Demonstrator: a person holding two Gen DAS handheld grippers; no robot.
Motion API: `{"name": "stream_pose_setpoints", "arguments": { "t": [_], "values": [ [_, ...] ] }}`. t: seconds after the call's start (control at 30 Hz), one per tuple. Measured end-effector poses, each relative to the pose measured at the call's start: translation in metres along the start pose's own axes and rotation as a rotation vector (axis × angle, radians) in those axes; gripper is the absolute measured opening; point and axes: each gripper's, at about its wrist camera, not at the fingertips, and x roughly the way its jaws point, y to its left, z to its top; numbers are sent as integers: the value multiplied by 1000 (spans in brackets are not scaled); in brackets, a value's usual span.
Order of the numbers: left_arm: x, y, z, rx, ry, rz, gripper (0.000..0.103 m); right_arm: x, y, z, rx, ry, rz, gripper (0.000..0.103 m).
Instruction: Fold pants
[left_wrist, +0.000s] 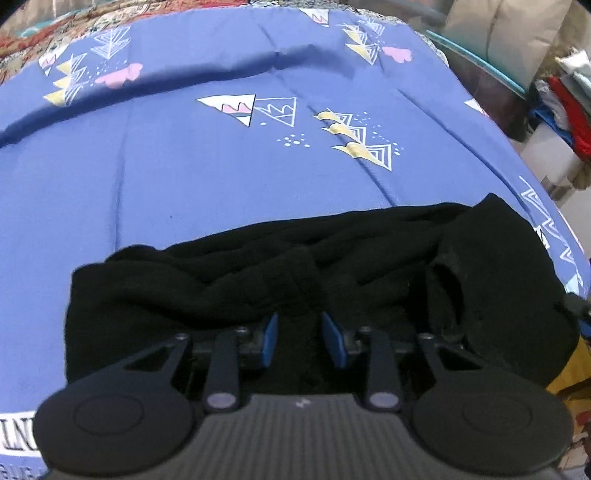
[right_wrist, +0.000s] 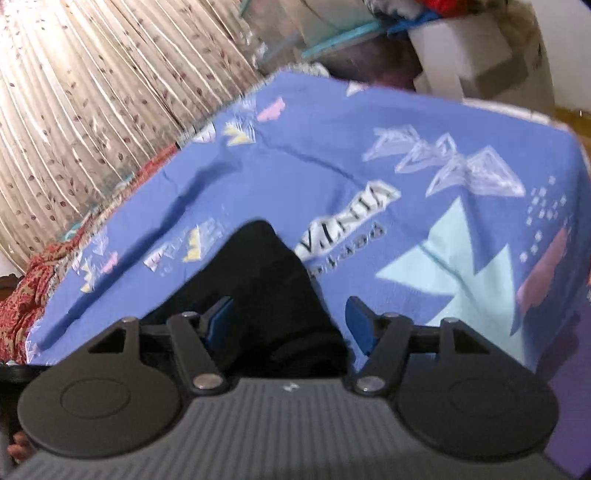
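Observation:
Black pants (left_wrist: 332, 266) lie bunched on a blue patterned bedsheet (left_wrist: 184, 177). In the left wrist view my left gripper (left_wrist: 299, 332) sits over the near edge of the pants, its blue pads (left_wrist: 271, 338) a narrow gap apart with black fabric between them. In the right wrist view my right gripper (right_wrist: 288, 325) is open wide, its blue pads (right_wrist: 360, 326) on either side of a black end of the pants (right_wrist: 273, 284), not closed on it. The view is blurred.
The bedsheet (right_wrist: 406, 147) covers the whole work surface. A pleated floral curtain (right_wrist: 92, 92) hangs at the left. A red patterned cloth (right_wrist: 22, 302) lies along the bed's far edge. Stacked clothes (left_wrist: 569, 110) and white boxes (right_wrist: 461, 55) stand beyond the bed.

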Motion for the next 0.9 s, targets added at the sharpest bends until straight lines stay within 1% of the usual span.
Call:
{"name": "stream_pose_setpoints", "arguments": {
  "t": [0.03,0.07,0.1,0.13,0.2,0.23,0.27,0.3,0.33,0.37,0.4,0.47,0.53,0.57,0.63,0.7,0.73,0.8,0.83,0.87,0.9],
  "values": [
    [-7,-3,1,12,-1,7,30,2,3,1,0,8,7,64],
    [-14,-4,2,10,-2,4,35,-7,8,1,-13,13,17,45],
    [-22,-3,3,-1,-6,-15,39,-12,8,1,-25,23,29,31],
    [-34,-1,6,-28,-21,-53,45,-19,11,0,-26,30,42,21],
    [-55,3,11,-69,-65,-102,50,-29,21,4,-30,11,82,20],
    [-65,3,16,-88,-83,-127,55,-33,28,6,-39,2,102,20],
    [-73,3,22,-105,-91,-158,62,-36,37,7,-52,-6,128,20],
    [-79,2,28,-118,-91,-190,66,-40,48,8,-71,-9,158,19],
    [-84,-2,34,-127,-87,-227,78,-42,59,8,-99,-9,179,19],
    [-86,-7,40,-126,-84,-258,87,-43,73,6,-143,-8,187,20],
    [-88,-14,46,-116,-81,-278,89,-44,86,4,-188,-7,188,20],
    [-86,-34,58,-74,-62,-295,95,-45,107,-3,-257,-4,200,20],
    [-79,-56,70,-17,-27,-324,96,-45,122,-12,-310,2,205,20],
    [-74,-65,74,3,-7,-336,99,-46,129,-16,-339,4,203,20],
    [-60,-81,80,30,42,-336,102,-46,139,-23,-377,5,200,20],
    [-48,-94,79,61,72,-303,102,-48,142,-26,-378,6,212,20],
    [-41,-99,78,71,86,-271,102,-48,142,-26,-376,9,221,20],
    [-32,-102,75,75,95,-238,88,-50,144,-27,-388,16,231,20],
    [-28,-102,72,79,103,-227,55,-51,145,-28,-396,18,231,20],
    [-25,-101,70,81,121,-232,30,-53,147,-30,-401,20,231,20],
    [-26,-97,67,72,135,-250,22,-53,147,-29,-403,26,235,20]
  ]
}}
